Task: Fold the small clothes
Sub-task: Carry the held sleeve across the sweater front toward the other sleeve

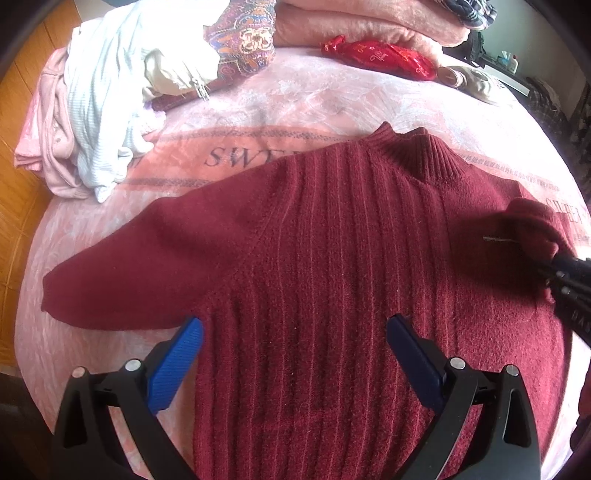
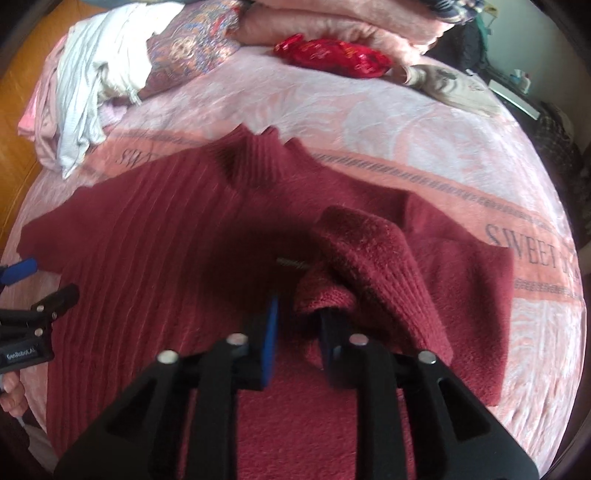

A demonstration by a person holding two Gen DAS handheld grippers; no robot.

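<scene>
Two black grippers with blue ribbed finger pads work over a dark red ribbed knit sweater (image 1: 325, 236) that lies flat, front up, on a pink patterned bed blanket (image 1: 295, 99) with grey lettering across it, its high ribbed collar (image 1: 417, 155) pointing away toward the far side of the bed. Seen from the left wrist camera, the left gripper (image 1: 295, 325) hovers above the lower body of the sweater with its jaws spread wide apart, holding nothing; one blue pad (image 1: 177, 365) sits just over the spot where the left sleeve (image 1: 140, 266) meets the body, and that sleeve stretches out flat to the side. The right gripper (image 2: 299, 314) has the cuff end of the right sleeve (image 2: 369, 258) bunched around its right finger and lifted up, folded inward over the chest; a gap shows between its two blue pads in this blurred view, so I cannot tell whether they truly pinch the cloth. The rest of that sleeve (image 2: 461, 266) lies flat on the blanket beside the body. At the far left corner of the bed sits a loose heap of white and pale pink garments (image 1: 96, 110), next to a paisley-patterned purple cushion (image 1: 247, 40). A shiny red printed fabric bundle (image 1: 380, 55) rests near the folded pink fleece blankets (image 1: 369, 22) at the head of the bed
</scene>
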